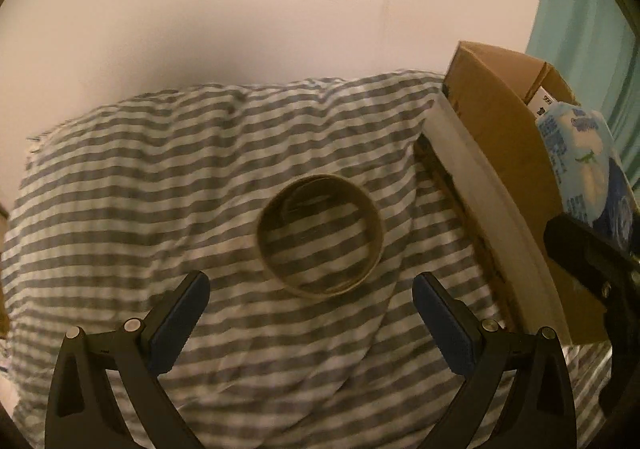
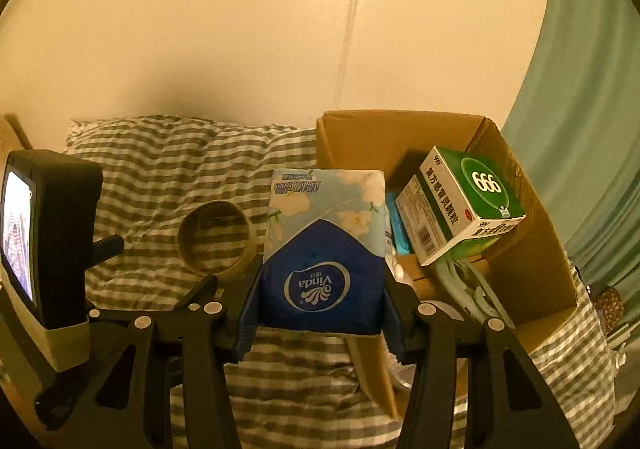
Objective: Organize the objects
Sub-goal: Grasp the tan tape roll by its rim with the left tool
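Note:
A brown cardboard tape ring lies flat on the grey-and-white striped bedding. My left gripper is open and empty just in front of the ring, its jaws wide apart. My right gripper is shut on a blue-and-white Vinda tissue pack and holds it above the near left edge of an open cardboard box. The pack also shows in the left wrist view, over the box. The ring shows in the right wrist view, left of the pack.
Inside the box a green-and-white 999 medicine carton leans over other packages. A white wall stands behind the bed and a teal curtain hangs at the right. The left gripper's body with its screen is at the left.

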`<state>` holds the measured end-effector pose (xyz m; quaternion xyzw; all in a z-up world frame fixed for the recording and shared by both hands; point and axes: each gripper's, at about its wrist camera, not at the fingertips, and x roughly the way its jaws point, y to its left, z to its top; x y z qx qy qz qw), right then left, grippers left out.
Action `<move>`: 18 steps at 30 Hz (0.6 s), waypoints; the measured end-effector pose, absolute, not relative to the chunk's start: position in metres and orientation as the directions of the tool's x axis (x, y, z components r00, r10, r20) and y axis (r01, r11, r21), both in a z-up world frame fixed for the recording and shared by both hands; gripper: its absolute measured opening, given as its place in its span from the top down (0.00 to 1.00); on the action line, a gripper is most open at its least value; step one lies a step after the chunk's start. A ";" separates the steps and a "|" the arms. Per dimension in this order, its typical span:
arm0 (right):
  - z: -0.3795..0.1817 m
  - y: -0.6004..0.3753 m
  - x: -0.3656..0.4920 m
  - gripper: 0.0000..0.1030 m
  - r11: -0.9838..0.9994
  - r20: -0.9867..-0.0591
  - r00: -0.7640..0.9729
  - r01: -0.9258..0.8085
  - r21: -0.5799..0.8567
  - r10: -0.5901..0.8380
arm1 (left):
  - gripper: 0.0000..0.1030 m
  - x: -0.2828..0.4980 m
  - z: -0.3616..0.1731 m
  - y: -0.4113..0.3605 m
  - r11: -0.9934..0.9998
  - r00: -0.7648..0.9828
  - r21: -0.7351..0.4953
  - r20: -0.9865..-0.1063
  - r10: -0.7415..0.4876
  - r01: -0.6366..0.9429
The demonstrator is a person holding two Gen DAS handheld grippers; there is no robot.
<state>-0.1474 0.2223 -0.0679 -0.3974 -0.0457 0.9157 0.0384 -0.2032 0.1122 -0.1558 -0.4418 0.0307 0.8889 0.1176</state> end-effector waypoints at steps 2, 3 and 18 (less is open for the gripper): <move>-0.071 0.227 -0.149 0.51 -0.995 -0.730 -0.677 -0.040 -0.093 0.095 | 0.00 -0.208 -0.162 0.115 -0.969 -0.577 -0.050 -0.795 0.185 -0.242; -0.072 0.229 -0.150 0.51 -0.995 -0.731 -0.676 -0.043 -0.089 0.095 | 0.00 -0.214 -0.169 0.119 -0.970 -0.567 -0.044 -0.805 0.175 -0.238; -0.082 0.230 -0.148 0.51 -0.992 -0.727 -0.677 -0.042 -0.116 0.113 | 0.19 -0.236 -0.185 0.112 -0.966 -0.516 -0.096 -0.830 0.210 -0.239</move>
